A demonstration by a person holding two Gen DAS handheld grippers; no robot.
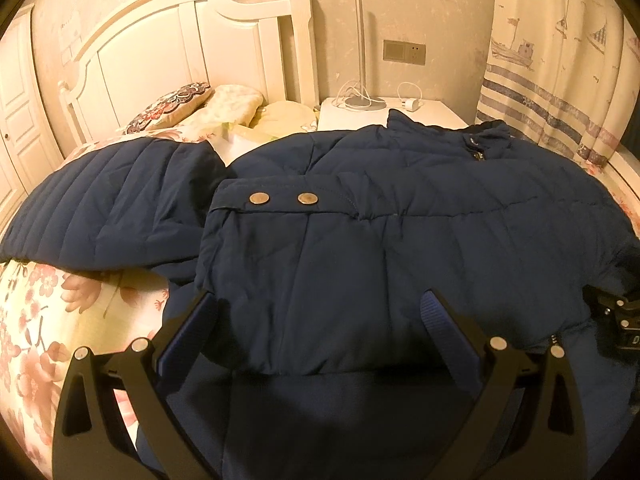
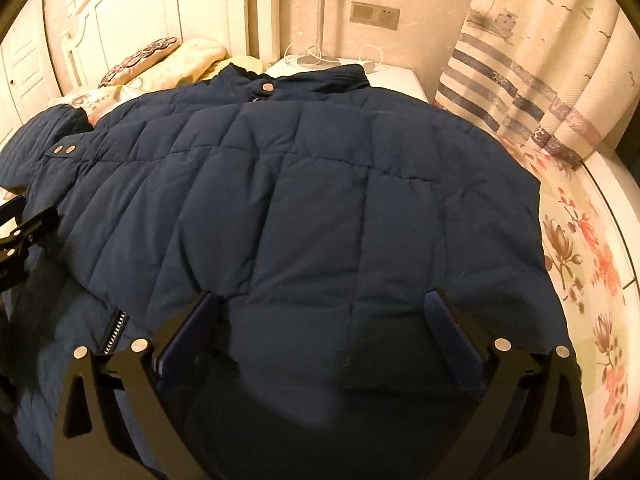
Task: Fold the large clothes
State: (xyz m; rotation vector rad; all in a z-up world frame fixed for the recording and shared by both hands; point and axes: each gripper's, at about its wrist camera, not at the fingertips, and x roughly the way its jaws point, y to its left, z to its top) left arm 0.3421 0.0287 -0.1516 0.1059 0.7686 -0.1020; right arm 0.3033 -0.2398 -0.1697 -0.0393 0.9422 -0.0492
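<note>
A dark blue padded jacket [image 2: 320, 200] lies spread on the bed [image 2: 580, 248], with its collar toward the white nightstand [image 1: 360, 114] and one sleeve [image 1: 320, 248] folded across its front. The left gripper [image 1: 320, 312] is released, its jaws wide apart over the sleeve and holding nothing. The right gripper [image 2: 320, 312] is released too, jaws wide over the jacket's body.

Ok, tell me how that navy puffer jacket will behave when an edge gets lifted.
The jacket probably flops and drapes, since its quilted panels sag over the bed. Its puffy fill suggests folds may spring back. The smooth-looking shell may slip between pads.
</note>
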